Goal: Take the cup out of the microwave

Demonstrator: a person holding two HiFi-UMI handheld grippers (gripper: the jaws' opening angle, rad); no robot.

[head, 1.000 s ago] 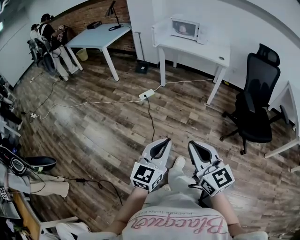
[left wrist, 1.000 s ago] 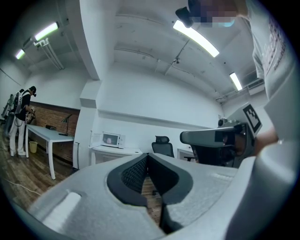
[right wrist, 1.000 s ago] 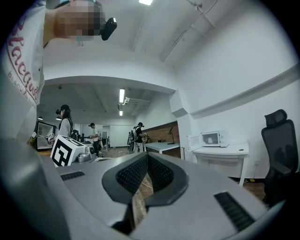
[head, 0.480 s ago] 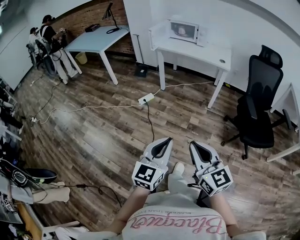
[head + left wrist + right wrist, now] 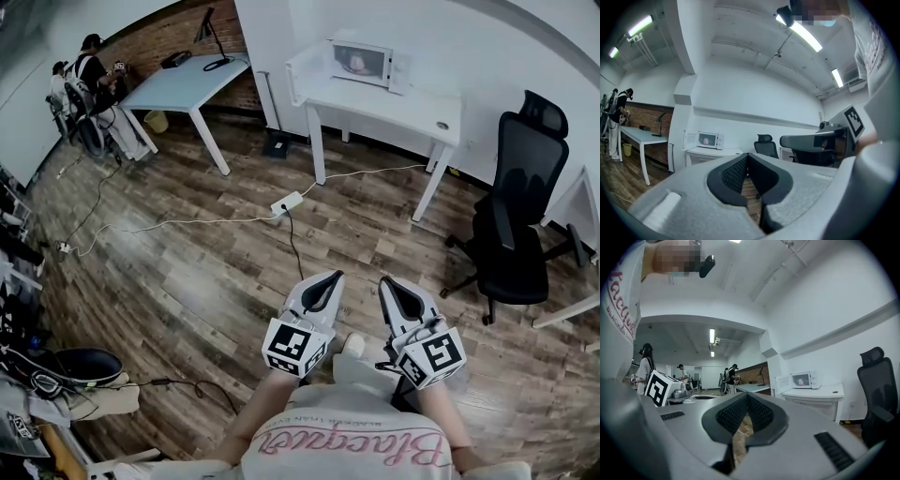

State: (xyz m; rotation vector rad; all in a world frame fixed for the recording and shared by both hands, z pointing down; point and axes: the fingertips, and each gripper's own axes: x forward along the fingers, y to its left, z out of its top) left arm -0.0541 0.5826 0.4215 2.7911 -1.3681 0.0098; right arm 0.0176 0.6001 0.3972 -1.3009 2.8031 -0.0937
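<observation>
Left gripper point(image 5: 330, 277): grey plastic two-jaw tool with marker cube, held low before the torso, jaws together.
Right gripper point(image 5: 385, 281): same build, just beside the left, jaws together.
Forearms point(image 5: 265, 405): extended forward, parallel.

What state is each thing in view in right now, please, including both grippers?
microwave: door swung open.
cup: inside the microwave, not yet taken out.
left gripper: shut, nothing between its jaws.
right gripper: shut, nothing between its jaws.
office chair: unoccupied.
</observation>
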